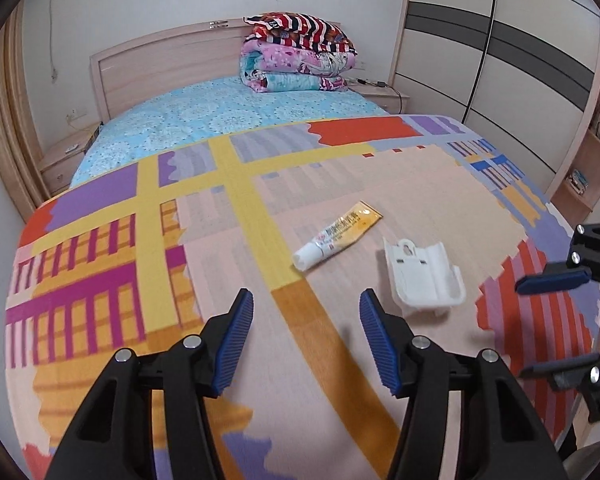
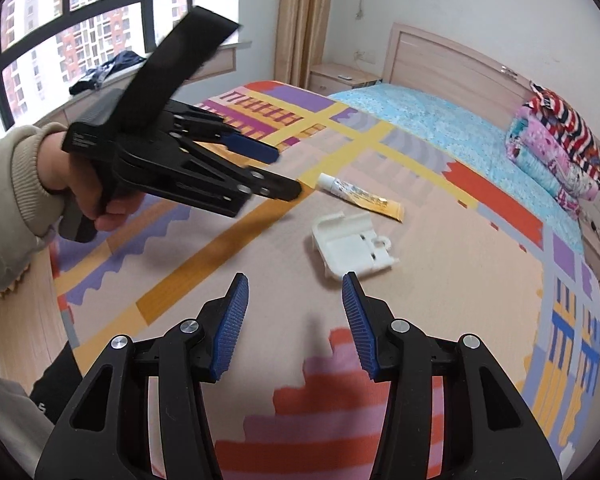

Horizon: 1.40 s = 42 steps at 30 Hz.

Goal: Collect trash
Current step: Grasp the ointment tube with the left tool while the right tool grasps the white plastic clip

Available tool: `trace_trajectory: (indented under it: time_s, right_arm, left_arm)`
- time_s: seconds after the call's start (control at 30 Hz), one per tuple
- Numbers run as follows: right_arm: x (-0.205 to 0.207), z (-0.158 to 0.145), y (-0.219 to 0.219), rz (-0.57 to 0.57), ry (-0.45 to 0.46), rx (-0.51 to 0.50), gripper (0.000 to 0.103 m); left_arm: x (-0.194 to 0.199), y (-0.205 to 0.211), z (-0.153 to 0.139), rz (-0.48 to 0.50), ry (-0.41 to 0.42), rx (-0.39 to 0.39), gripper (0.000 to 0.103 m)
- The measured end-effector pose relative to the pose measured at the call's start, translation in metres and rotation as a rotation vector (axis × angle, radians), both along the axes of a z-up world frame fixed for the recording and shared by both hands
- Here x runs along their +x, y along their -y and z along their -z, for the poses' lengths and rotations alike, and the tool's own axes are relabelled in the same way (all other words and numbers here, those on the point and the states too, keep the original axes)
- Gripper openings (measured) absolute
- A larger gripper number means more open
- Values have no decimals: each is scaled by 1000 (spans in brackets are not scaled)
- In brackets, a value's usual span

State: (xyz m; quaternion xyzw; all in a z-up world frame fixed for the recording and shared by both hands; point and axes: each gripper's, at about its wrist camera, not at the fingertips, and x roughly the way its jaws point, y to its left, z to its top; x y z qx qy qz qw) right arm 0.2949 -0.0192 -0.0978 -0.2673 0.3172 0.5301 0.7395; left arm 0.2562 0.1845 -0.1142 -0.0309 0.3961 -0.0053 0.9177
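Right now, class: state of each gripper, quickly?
Left gripper: open, fingers spread, holding nothing.
Right gripper: open, holding nothing; white plastic holder lies just ahead on the blanket.

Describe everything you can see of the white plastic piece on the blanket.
The white plastic piece looks like a rigid moulded holder: a flat back plate with a keyhole hanging tab and small slots, plus raised curved side walls forming a cradle. It lies on the patterned blanket, open side up, beside the ointment tube without touching it. No claw touches it.
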Motion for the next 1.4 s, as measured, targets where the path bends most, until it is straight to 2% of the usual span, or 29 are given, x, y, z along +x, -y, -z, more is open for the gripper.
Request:
trace_trajectory:
  time_s: [0.1,0.2,0.4,0.53,0.63,0.77,0.9,1.4]
  right_arm:
    - [7,5,-9,-6,-5,-13,45]
    - [20,12,-18,-2,-62,-17,40]
    - [28,16,-28,0,-50,-37,37]
    - [29,21,-33,-7,-43,-68,27]
    - [29,25,-34,-3,-42,-86,24]
    - [28,26,-32,7,-40,-95,15]
    - [24,23,-27,-1,-39,-92,7]
    - [4,-10,9,24,-21,-20,6]
  left_arm:
    - [13,-3,5,10,-13,9,54]
    - [23,-3,9,25,-28,36,54]
    - [39,-7,14,47,-29,46,45]
    - [48,-7,14,74,-25,37,40]
    - [53,-3,13,116,-28,39,30]
    - [54,4,13,147,-29,60,13]
    - [47,9,11,153,-14,60,13]
    - [-10,37,-31,139,74,70,13]
